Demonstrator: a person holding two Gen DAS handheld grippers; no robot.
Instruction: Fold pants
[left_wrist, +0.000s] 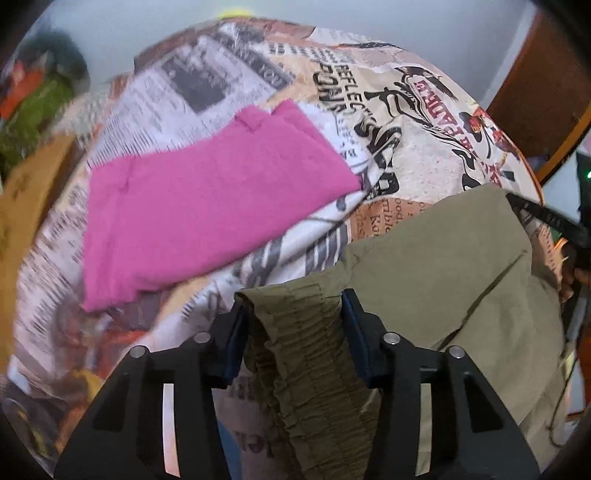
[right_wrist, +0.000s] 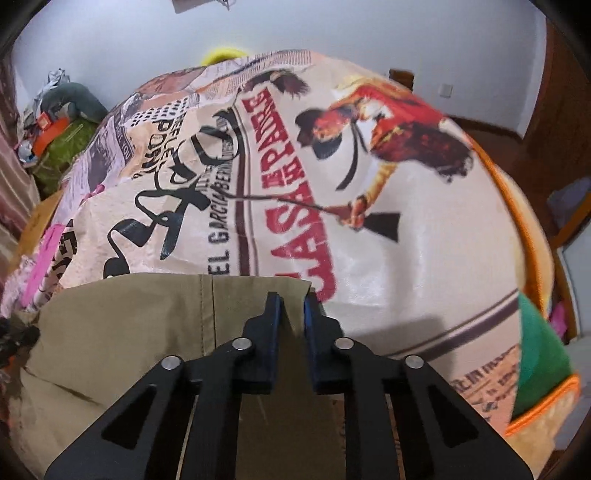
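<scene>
Olive-green pants (left_wrist: 424, 258) lie spread on a bed with a printed cover (left_wrist: 424, 155). Their gathered elastic waistband (left_wrist: 306, 350) fills the gap between the fingers of my left gripper (left_wrist: 293, 299), which is shut on it with both blue pads against the fabric. In the right wrist view the pants (right_wrist: 129, 332) cover the lower left. My right gripper (right_wrist: 291, 297) is shut on their far right corner, a thin strip of cloth showing between the nearly touching fingers. A black bar with a hand behind it (left_wrist: 554, 225) shows past the pants' right edge.
A folded pink cloth (left_wrist: 207, 206) lies on the cover left of the pants, also glimpsed as a pink cloth (right_wrist: 48, 243). A pile of green and orange things (right_wrist: 62, 147) sits beyond the bed's left side. Brown wooden furniture (left_wrist: 535, 92) stands at the right. The bed's orange edge (right_wrist: 539, 421) curves at the lower right.
</scene>
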